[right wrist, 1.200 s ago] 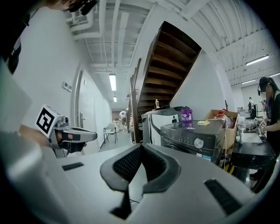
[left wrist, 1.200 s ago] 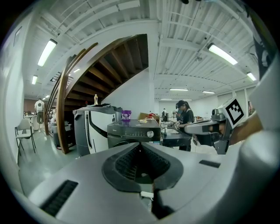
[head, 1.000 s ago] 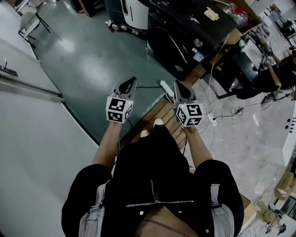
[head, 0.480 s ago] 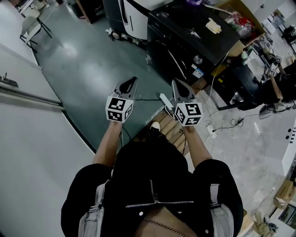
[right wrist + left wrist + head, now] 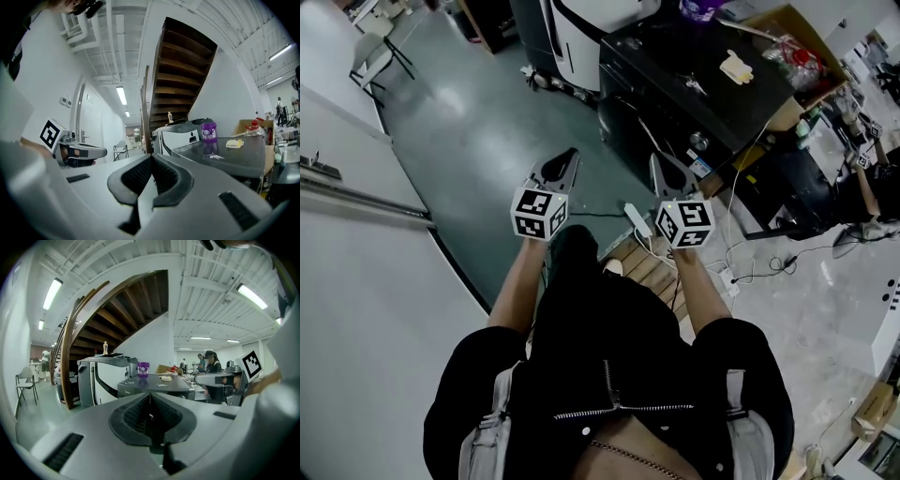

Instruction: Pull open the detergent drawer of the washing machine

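Both arms have come forward with the person's stride, and the dark machine ahead now sits lower and closer in the head view, with a purple cup newly in sight on its top.

Nearest, the left gripper (image 5: 570, 156) is clenched on nothing, its ribbed pads pressed together in its own view. The right gripper (image 5: 657, 160) is closed and empty too. Both point roughly level over the green floor (image 5: 487, 131). Just below them lie a white power strip (image 5: 636, 219) and a wooden pallet (image 5: 645, 264).

Beyond stands the washing machine (image 5: 656, 58), as I take the dark boxy unit to be, ahead and to the right, well apart from both grippers. It is black to dark grey with a flat top, which carries the purple cup (image 5: 698, 8). A round knob (image 5: 700, 142) sits high on its front. The detergent drawer should be on that upper front, but I cannot pick out its outline from here.

Such a drawer is probably light, hollow plastic on short rails, with a smooth and rather slippery face. It may stick at first, then slide freely to a stop. The best hold is likely the recessed lip of its front panel, with the pull kept straight and level.

A white machine (image 5: 581, 28) stands farther left.
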`<state>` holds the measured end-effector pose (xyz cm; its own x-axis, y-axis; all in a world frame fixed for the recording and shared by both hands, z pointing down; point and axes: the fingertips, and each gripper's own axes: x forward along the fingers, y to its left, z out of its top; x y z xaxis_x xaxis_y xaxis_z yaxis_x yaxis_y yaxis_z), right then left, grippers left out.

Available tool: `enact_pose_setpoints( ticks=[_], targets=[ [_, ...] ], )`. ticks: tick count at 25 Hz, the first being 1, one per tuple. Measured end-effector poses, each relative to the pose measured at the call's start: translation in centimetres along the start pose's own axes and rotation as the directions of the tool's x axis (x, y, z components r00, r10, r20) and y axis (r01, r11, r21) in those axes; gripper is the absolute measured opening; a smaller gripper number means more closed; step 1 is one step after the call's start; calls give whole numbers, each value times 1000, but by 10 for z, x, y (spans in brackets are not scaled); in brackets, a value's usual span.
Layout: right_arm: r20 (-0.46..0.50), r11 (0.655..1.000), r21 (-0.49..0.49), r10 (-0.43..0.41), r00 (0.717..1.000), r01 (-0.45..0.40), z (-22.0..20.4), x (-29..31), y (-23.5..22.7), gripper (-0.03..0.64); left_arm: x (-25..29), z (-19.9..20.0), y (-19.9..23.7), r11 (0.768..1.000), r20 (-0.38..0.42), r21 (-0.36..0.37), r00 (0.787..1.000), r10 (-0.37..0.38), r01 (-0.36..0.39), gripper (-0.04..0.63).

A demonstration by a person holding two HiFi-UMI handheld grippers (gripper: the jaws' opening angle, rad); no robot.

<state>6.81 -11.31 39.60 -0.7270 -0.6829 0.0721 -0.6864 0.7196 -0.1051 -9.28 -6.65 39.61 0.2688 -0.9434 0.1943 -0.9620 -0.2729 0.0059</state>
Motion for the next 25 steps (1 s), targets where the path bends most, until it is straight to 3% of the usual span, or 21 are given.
enact_pose_setpoints(
  ticks=[9, 25],
  targets=[
    [-3, 1000, 13, 7, 1000, -7, 2, 15, -20, 6, 25, 9, 5, 1000, 3, -27, 1000, 3, -3, 23],
    [-36, 997, 34, -66, 997, 67, -12, 72, -51, 6, 102, -3, 47, 990, -11, -108, 996, -90, 88, 23]
  ],
)
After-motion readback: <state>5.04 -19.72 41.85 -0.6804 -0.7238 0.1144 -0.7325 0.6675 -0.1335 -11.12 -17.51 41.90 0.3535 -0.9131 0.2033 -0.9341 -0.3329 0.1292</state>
